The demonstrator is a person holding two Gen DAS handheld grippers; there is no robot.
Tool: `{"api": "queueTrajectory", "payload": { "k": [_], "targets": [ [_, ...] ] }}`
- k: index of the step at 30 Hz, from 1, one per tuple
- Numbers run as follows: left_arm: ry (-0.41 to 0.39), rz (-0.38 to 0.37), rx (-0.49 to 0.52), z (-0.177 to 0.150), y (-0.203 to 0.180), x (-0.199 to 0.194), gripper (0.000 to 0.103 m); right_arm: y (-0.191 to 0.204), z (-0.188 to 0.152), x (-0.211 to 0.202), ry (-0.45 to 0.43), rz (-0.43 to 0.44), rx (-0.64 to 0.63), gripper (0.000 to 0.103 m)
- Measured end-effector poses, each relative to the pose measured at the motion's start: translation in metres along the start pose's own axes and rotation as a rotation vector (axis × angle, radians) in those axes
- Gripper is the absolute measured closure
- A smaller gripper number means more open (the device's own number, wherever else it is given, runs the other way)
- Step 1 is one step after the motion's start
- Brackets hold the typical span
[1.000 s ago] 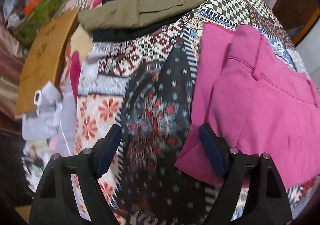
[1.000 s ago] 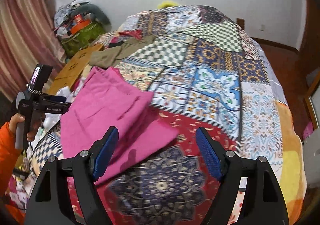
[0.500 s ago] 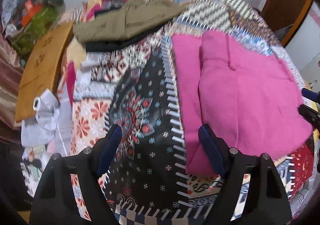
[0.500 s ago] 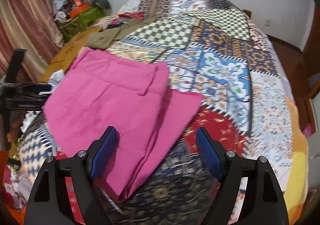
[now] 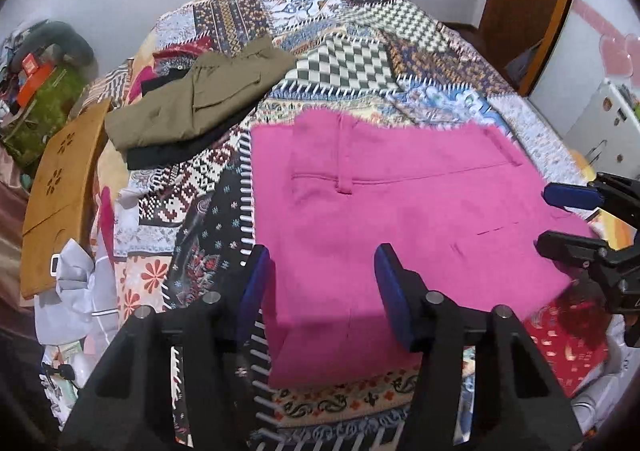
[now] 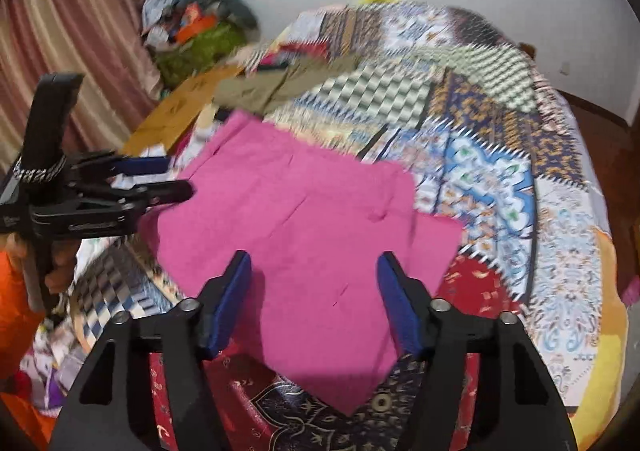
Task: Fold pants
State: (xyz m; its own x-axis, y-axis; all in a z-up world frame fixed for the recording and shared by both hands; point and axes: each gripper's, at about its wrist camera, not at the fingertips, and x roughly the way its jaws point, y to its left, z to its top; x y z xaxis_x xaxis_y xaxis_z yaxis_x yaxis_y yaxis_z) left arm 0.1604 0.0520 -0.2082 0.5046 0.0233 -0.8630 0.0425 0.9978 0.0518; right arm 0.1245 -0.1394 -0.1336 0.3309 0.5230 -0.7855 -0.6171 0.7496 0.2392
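Note:
The pink pants (image 5: 392, 203) lie folded flat on the patchwork bed cover, also in the right wrist view (image 6: 304, 235). My left gripper (image 5: 320, 287) is open and empty, hovering over the pants' near left edge. My right gripper (image 6: 314, 301) is open and empty, above the pants' near corner. The right gripper shows at the right edge of the left wrist view (image 5: 572, 219). The left gripper shows at the left of the right wrist view (image 6: 176, 179), beside the pants' left edge.
Folded olive pants (image 5: 200, 99) lie on a black garment at the far left of the bed (image 5: 360, 63). A brown cardboard sheet (image 5: 60, 187) and white cloth (image 5: 76, 291) lie off the left side. A clutter pile (image 6: 196, 35) sits by the curtain.
Both grippers have moved in over the pink pants, which now lie between the fingers of each. The pants lie flatter and more spread than a second ago.

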Motion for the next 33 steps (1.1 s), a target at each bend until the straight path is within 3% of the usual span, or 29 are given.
{"api": "queueTrajectory", "payload": {
  "k": [13, 19, 24, 27, 29, 33],
  "targets": [
    [-0.002, -0.007, -0.025, -0.02, 0.021, -0.006, 0.04, -0.025, -0.019, -0.004, 0.001, 0.022, 0.073, 0.052],
    [-0.024, 0.155, 0.021, -0.015, 0.032, -0.018, 0.04, -0.034, -0.019, -0.018, 0.01, -0.017, 0.1, 0.05],
    [-0.063, 0.085, -0.043, 0.006, 0.053, -0.03, 0.04, -0.05, -0.014, -0.03, 0.008, -0.091, 0.141, 0.049],
    [-0.061, -0.002, -0.068, 0.02, 0.056, -0.026, 0.03, -0.06, -0.009, -0.034, -0.015, -0.084, 0.209, 0.045],
    [-0.045, -0.073, -0.079, 0.028, 0.055, -0.015, 0.024, -0.063, -0.007, -0.035, -0.029, -0.072, 0.235, 0.039],
    [0.042, -0.127, -0.098, 0.037, 0.047, 0.018, 0.024, -0.06, -0.004, -0.023, -0.021, -0.04, 0.253, 0.038]
  ]
}}
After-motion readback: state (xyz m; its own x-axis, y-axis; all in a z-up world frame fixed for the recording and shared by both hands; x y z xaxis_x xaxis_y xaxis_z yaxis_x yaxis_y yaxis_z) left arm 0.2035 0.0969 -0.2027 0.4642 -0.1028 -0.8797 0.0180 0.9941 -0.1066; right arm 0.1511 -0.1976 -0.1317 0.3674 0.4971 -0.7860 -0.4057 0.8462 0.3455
